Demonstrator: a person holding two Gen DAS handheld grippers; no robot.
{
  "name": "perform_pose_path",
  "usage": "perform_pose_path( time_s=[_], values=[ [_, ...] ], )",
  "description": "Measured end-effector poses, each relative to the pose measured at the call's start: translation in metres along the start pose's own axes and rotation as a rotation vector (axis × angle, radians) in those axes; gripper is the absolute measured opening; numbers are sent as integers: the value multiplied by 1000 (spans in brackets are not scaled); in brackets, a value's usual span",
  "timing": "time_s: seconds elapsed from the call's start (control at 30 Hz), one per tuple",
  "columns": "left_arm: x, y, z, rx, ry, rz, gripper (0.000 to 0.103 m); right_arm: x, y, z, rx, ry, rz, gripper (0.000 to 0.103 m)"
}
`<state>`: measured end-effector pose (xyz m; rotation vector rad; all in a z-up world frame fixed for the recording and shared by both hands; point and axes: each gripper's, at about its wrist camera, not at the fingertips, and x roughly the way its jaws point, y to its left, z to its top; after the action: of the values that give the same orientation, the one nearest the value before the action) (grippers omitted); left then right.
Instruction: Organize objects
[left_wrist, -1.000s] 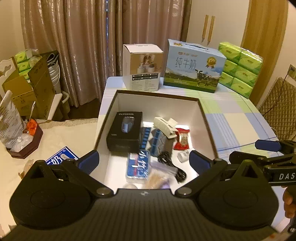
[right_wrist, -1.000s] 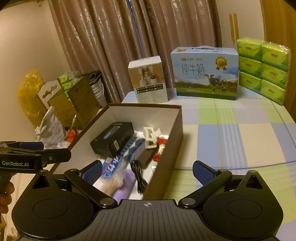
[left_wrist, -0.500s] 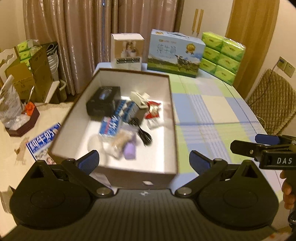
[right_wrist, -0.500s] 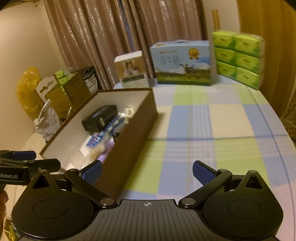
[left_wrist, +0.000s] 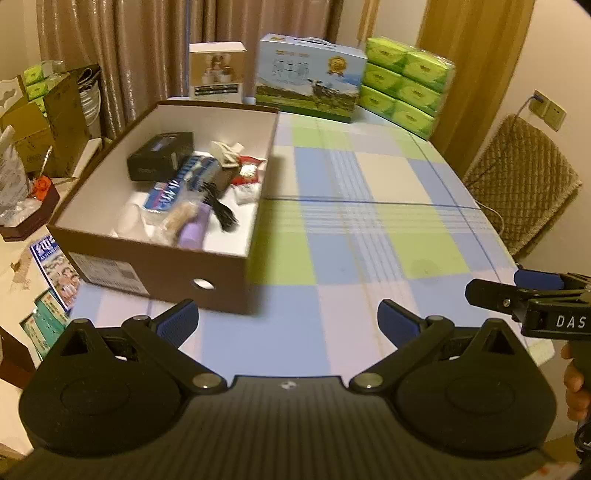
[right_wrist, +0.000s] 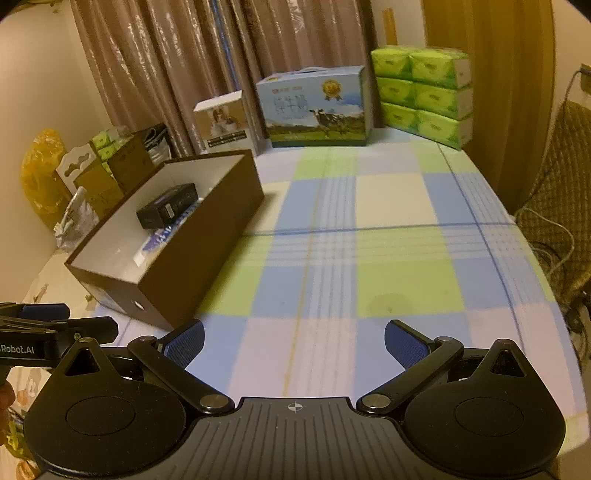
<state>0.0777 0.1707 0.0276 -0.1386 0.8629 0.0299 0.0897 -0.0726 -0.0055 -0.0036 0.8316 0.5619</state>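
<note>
1. Left wrist view: the left gripper (left_wrist: 286, 325) hangs over the near edge of the desk (left_wrist: 369, 229), which wears a blue, green and white checked cloth. Its blue-padded fingers (left_wrist: 177, 321) are spread wide with nothing between them.
2. Ahead and to the left, a brown box (left_wrist: 162, 266) with a white inside sits on the desk, its near short wall showing a round hole and a label.
3. Inside the box lie a black carton (left_wrist: 159, 162), a blue-and-white packet (left_wrist: 166, 194), a black cable (left_wrist: 221, 214), a purple tube (left_wrist: 194, 230), a white clip (left_wrist: 225, 153) and red-wrapped snacks (left_wrist: 249, 170), all crowded toward the right wall and blurred.
4. At the desk's far edge stand a white carton (left_wrist: 217, 72), a blue milk case (left_wrist: 308, 77) and a stack of green tissue packs (left_wrist: 404, 85).
5. The right gripper (left_wrist: 524, 295) enters at the right edge, seen side-on and held by a hand (left_wrist: 574, 384); from here its opening cannot be judged.
6. Right wrist view: the right gripper (right_wrist: 293, 343) hovers over bare checked cloth near the desk's (right_wrist: 388, 240) front edge, fingers (right_wrist: 404, 343) wide apart and holding nothing.
7. The brown box (right_wrist: 207, 236) lies to the left, well apart from these fingers, with the black carton (right_wrist: 166, 206) and the blue-and-white packet (right_wrist: 162, 236) visible over its wall.
8. The left gripper (right_wrist: 48, 328) pokes in at the left edge.
9. The milk case (right_wrist: 314, 107), white carton (right_wrist: 223, 122) and green tissue packs (right_wrist: 424, 96) line the far edge before brown curtains (right_wrist: 184, 66).
</note>
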Motion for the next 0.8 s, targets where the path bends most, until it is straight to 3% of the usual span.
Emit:
perform_pose_path(
  time_s=[0.27, 0.8],
  values=[
    [-13, -39, -28, 19, 16, -14, 102, -30, -23, -26, 5, 22, -16, 101],
    [-35, -68, -64, 21, 14, -3, 102, -61, -35, -56, -10, 31, -13, 101]
  ],
)
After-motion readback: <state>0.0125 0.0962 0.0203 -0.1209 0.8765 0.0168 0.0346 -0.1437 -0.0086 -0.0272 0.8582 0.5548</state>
